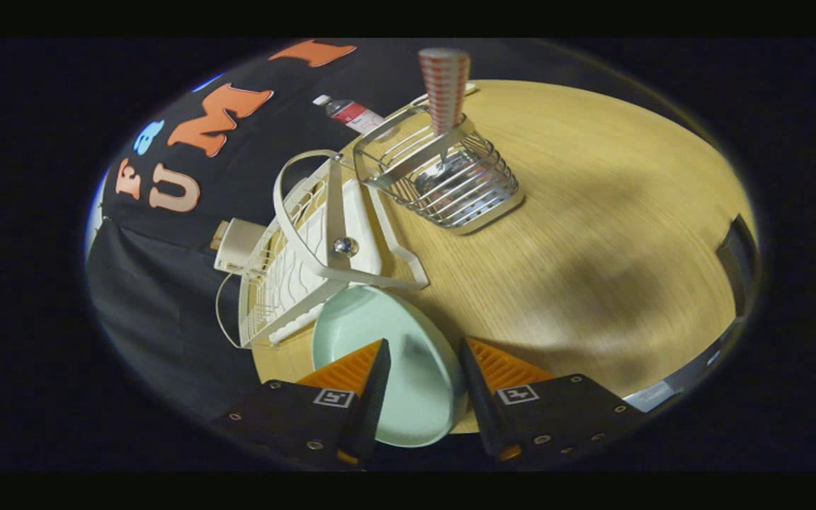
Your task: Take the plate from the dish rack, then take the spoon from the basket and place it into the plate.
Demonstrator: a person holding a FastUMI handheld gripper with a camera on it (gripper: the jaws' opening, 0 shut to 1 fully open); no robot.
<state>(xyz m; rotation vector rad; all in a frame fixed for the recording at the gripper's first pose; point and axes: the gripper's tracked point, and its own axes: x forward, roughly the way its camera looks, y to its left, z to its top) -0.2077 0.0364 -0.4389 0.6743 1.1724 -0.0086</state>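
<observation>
Jaws [423, 347] astride plate [387, 354] rim, grip unclear; spoon [445, 92] handle-up in basket [443, 180].

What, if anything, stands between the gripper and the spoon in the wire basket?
The pale green plate lies between the open gripper's fingers. Beyond it only bare wooden table leads to the spoon standing in the wire basket; the dish rack sits beside.
</observation>
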